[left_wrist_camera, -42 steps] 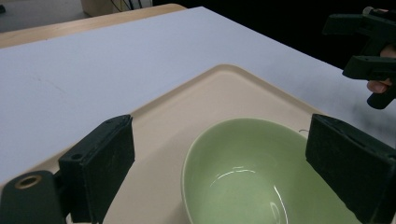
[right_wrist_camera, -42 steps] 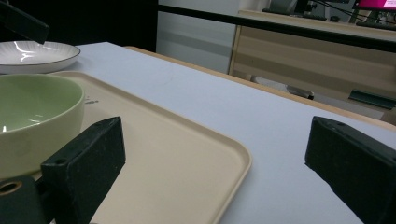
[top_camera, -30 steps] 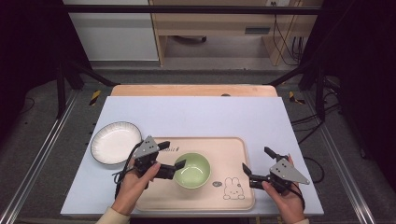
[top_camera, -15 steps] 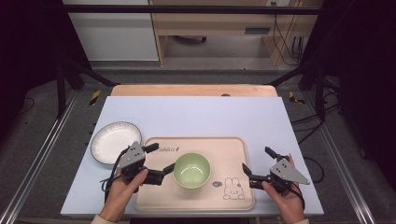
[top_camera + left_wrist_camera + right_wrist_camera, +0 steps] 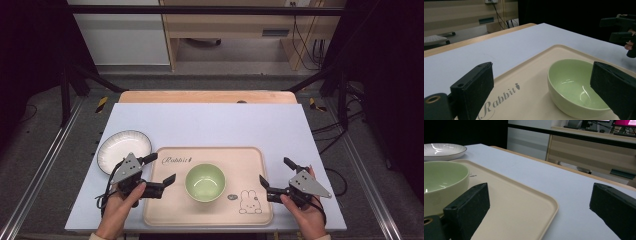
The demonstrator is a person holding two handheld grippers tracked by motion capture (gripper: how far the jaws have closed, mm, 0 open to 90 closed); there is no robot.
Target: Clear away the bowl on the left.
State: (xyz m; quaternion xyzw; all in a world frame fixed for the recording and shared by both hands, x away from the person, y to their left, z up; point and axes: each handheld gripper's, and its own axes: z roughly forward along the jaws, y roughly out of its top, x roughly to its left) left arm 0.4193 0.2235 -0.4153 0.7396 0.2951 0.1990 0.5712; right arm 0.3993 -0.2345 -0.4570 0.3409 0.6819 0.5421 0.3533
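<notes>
The green bowl sits in the middle of the tray, low in the frame. The left gripper is spread wide beside it, holding nothing. The right gripper waits spread at the tray's right edge.

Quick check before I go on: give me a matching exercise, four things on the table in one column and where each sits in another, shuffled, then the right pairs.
Things:
1. green bowl
2. white plate
3. left hand-held gripper
4. right hand-held gripper

Places:
A. open, at the right edge of the beige tray
B. on the pale table sheet, left of the tray
C. on the tray, near its middle
D. open, over the tray's left edge, jaws toward the bowl

Pairs: 1-C, 2-B, 3-D, 4-A
</notes>
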